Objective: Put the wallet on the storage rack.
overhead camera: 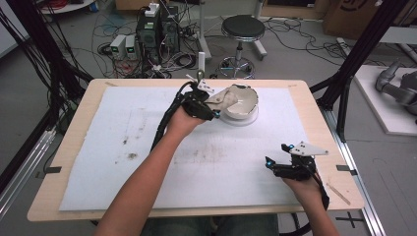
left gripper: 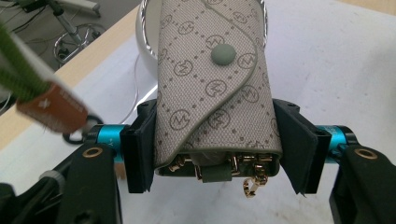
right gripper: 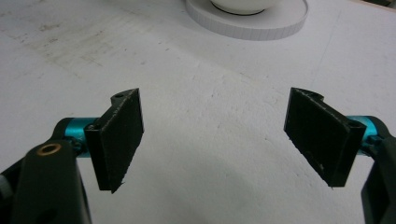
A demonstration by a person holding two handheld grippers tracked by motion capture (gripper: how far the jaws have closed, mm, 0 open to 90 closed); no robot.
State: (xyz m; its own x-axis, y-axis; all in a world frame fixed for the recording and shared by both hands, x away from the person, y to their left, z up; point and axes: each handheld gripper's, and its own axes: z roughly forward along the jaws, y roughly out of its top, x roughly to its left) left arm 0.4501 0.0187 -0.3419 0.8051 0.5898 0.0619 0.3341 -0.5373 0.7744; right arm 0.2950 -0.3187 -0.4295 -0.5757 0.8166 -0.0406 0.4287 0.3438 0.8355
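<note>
The left gripper (left gripper: 212,144) has its jaws clamped on either side of a grey monogrammed key pouch (left gripper: 212,88) (snap flap closed, gold clips hanging from its near end), holding it at the rim of the white bowl (overhead camera: 244,101), which stands on a round white base (overhead camera: 241,119) at the far middle of the table (overhead camera: 74,128). The right gripper (right gripper: 212,135) rests low over the white mat (overhead camera: 123,147) near the table's front right corner, its jaws spread wide with nothing between them, well apart from the pouch and bowl.
</note>
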